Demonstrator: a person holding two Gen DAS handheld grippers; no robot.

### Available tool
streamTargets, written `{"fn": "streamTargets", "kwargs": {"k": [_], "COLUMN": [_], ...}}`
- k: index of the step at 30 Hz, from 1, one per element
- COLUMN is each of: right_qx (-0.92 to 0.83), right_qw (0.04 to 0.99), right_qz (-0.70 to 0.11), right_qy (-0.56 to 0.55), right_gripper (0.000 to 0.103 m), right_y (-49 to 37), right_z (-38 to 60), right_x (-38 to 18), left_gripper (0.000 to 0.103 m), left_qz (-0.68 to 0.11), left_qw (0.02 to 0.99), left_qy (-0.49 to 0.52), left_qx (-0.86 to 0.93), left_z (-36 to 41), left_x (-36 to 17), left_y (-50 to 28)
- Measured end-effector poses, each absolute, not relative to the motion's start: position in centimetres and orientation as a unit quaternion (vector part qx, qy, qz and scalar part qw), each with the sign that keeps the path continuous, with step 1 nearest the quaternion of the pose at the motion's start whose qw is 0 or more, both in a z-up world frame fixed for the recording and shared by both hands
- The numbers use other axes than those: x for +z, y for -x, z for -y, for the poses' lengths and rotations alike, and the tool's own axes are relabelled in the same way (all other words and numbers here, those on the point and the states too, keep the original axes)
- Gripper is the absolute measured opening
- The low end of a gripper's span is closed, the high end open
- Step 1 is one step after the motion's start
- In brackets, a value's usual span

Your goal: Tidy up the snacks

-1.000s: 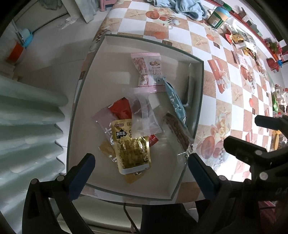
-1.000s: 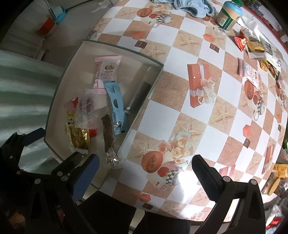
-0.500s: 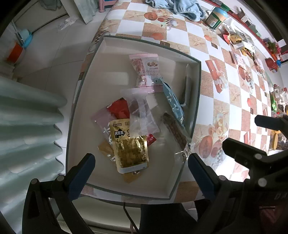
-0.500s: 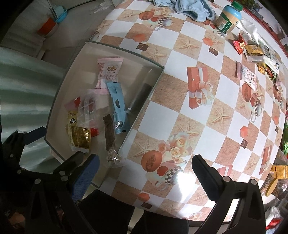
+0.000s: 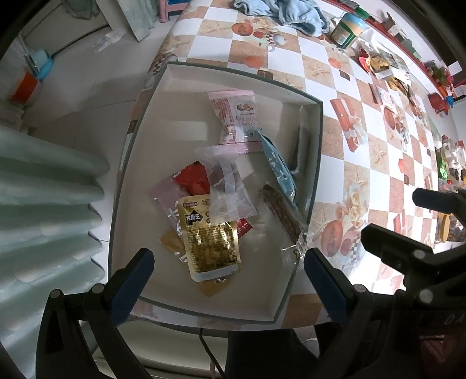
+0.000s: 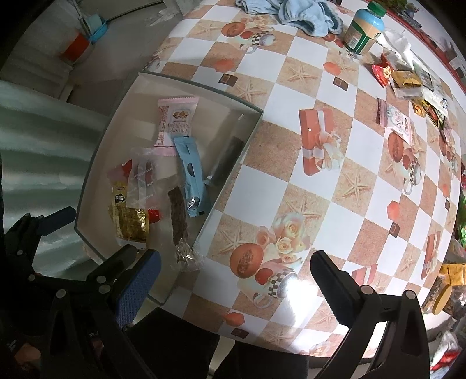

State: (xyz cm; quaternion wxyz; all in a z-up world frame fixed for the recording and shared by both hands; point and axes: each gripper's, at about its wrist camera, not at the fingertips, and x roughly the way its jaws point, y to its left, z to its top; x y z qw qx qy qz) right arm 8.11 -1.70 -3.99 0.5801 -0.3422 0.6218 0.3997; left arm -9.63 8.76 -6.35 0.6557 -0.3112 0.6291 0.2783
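Observation:
A white box point(image 5: 145, 151) point(image 6: 93, 172) sits at the table's near left edge and holds several snack packets: a gold packet point(image 5: 211, 245) point(image 6: 129, 223), a pink one point(image 5: 234, 116) point(image 6: 174, 121), a blue one point(image 5: 278, 170) point(image 6: 192, 175), a clear one point(image 5: 228, 189) and a brown bar point(image 5: 282, 214) point(image 6: 177, 215). My left gripper point(image 5: 228, 278) is open and empty above the box's near side. My right gripper point(image 6: 234, 287) is open and empty above the table's near edge, right of the box. More snack packets point(image 6: 407, 84) lie at the table's far right.
A green-labelled jar point(image 6: 362, 27) point(image 5: 348, 30) and a blue cloth point(image 6: 294, 11) point(image 5: 287, 13) lie at the far side of the checkered tablecloth point(image 6: 291, 151). More packets and a jar point(image 6: 445, 294) sit at the right edge. The floor with a blue and orange bucket point(image 6: 84, 35) lies left.
Both grippers have drawn back and up a little, so the box and table look slightly smaller and shifted. Nothing was grasped or moved.

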Motion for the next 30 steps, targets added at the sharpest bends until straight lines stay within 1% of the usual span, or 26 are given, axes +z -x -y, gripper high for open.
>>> {"fn": "streamTargets", "kwargs": {"k": [26,28,30], "right_qx": [0.388,0.388,0.389], "right_qw": [0.586,0.587,0.591], "right_qz": [-0.634,-0.633,-0.631], "right_qy": [0.324,0.323,0.318], "right_gripper": [0.103,0.103,0.103], "right_y": [-10.1,-10.2,-10.7], "right_z": [2.8,2.7,2.9], "right_x": [-4.3,-4.2,-4.0], "left_gripper": [0.103,0.103,0.103], "left_qz": [-0.642,-0.637,-0.616], "left_qw": [0.652,0.656,0.677], "left_qy": [0.294,0.292,0.272], "left_qx": [0.276,0.280,0.296], "left_z": [-8.2,-8.2,-8.0], "left_x": [-6.6,-6.5,-5.7], "left_y": [7.6,7.6,7.5]}}
